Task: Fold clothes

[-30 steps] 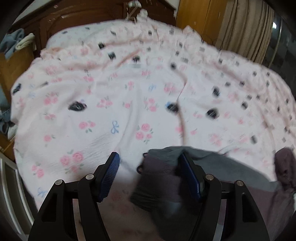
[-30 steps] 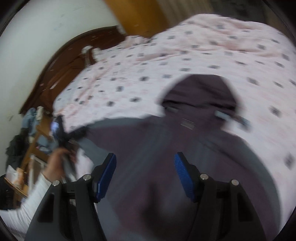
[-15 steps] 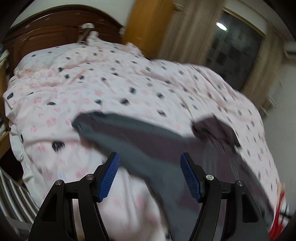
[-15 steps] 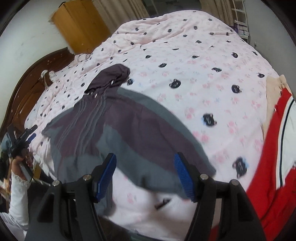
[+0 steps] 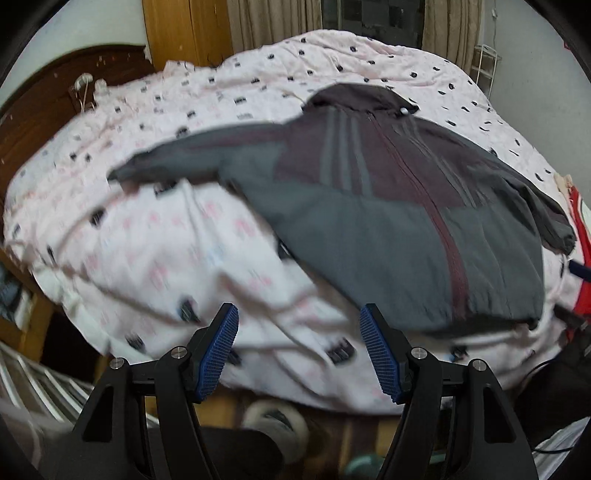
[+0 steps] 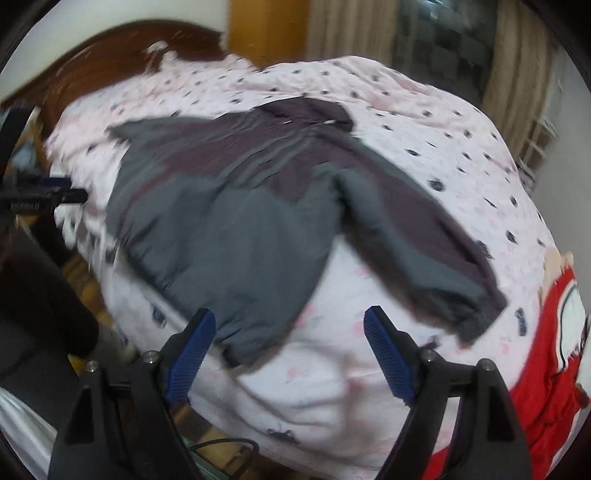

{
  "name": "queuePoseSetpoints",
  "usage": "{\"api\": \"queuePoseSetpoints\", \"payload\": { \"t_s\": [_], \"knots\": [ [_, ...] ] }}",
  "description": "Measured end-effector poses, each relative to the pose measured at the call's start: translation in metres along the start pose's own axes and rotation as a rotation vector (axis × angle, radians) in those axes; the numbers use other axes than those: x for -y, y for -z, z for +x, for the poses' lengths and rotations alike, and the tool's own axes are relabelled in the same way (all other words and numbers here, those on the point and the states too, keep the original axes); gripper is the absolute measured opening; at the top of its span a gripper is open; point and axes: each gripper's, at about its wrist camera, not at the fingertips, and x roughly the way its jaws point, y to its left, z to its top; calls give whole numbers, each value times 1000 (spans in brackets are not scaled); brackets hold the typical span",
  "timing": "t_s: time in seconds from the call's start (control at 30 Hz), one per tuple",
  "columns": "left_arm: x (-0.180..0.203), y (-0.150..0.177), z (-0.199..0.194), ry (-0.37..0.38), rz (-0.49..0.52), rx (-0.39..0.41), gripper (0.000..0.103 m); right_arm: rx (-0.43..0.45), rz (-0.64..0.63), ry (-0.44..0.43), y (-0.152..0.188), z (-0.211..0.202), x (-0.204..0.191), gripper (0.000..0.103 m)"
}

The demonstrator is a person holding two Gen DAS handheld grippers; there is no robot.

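Observation:
A grey and maroon zip jacket [image 5: 388, 206] lies spread face up on the pink patterned bed cover [image 5: 166, 240], hood at the far side, both sleeves stretched out. It also shows in the right wrist view [image 6: 236, 218]. My left gripper [image 5: 299, 350] is open and empty, held off the near edge of the bed, short of the jacket hem. My right gripper [image 6: 290, 354] is open and empty, just in front of the hem's right corner. The left gripper also shows at the left edge of the right wrist view [image 6: 44, 195].
A red and white garment [image 6: 554, 350] lies on the bed to the right of the jacket. A dark wooden headboard [image 5: 55, 99] stands at the far left. Curtains [image 5: 273, 18] hang behind the bed. Shoes [image 5: 277, 424] sit on the floor below the bed edge.
The left gripper let go of the sleeve cuff. Both grippers pulled back from the jacket to the near edge of the bed. The jacket now lies spread flat.

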Motion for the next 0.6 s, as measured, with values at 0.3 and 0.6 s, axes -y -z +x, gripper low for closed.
{"api": "queuePoseSetpoints", "payload": {
  "t_s": [0.3,0.6],
  "knots": [
    [21,19,-4,34,-29,18,63,29,-102,148,21,26,-31,84],
    [52,25,8,98,-1,33,63,153,44,246,-4,6,-10,84]
  ]
}}
